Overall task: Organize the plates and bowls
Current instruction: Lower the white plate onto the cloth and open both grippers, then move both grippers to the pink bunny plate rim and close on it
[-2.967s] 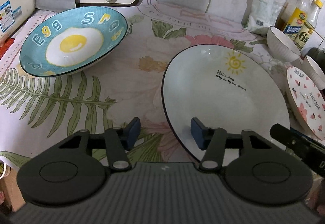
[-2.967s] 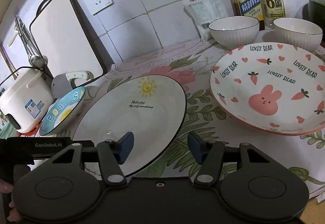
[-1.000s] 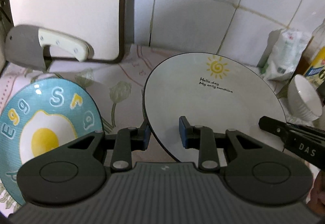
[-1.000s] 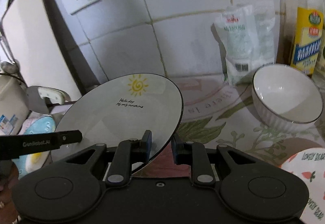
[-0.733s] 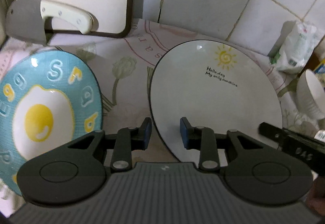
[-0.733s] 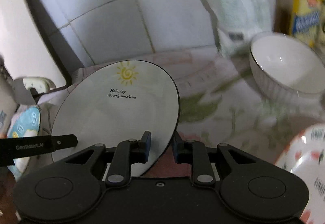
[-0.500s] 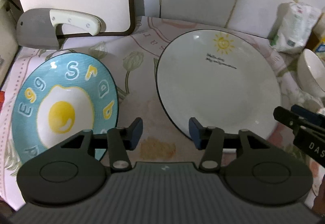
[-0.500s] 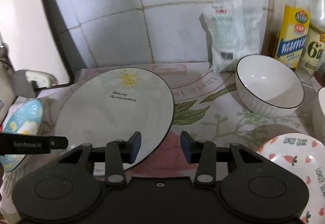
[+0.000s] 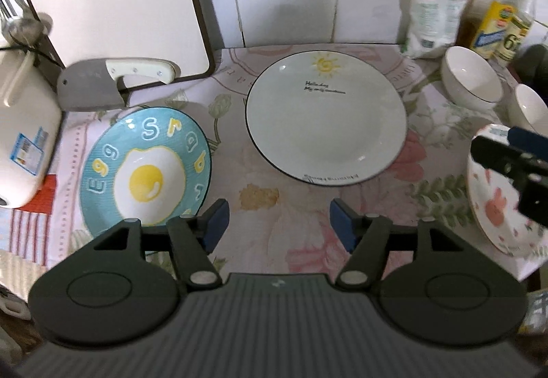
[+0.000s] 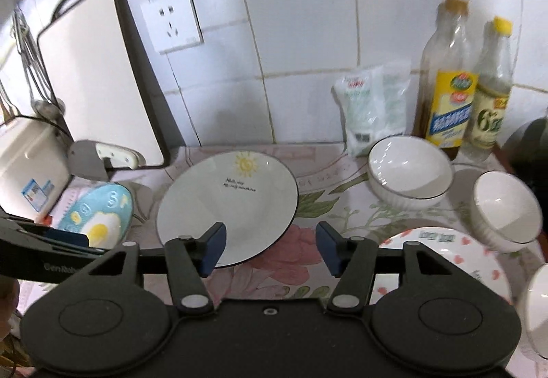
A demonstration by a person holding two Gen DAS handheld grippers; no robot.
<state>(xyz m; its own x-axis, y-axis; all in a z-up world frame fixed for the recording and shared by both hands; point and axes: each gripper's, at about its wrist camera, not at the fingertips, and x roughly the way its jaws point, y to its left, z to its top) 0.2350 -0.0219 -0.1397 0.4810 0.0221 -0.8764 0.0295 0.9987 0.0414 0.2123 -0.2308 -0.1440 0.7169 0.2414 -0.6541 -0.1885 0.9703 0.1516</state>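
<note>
A white sun plate (image 9: 325, 117) lies flat on the flowered cloth near the back wall; it also shows in the right wrist view (image 10: 233, 203). A blue egg plate (image 9: 144, 169) lies to its left, a pink rabbit plate (image 9: 500, 196) to its right. Two white bowls (image 10: 407, 172) (image 10: 503, 210) stand at the right. My left gripper (image 9: 276, 225) is open and empty, in front of the sun plate. My right gripper (image 10: 270, 249) is open and empty, above the sun plate's near right edge.
A white cutting board (image 9: 113, 4) leans on the wall with a cleaver (image 9: 113, 83) before it. A rice cooker (image 9: 24, 145) stands at left. A bag (image 10: 373, 107) and two bottles (image 10: 445, 87) stand at the back right.
Both grippers held the sun plate by its edges, set it down near the wall, opened, and have drawn back and up from it.
</note>
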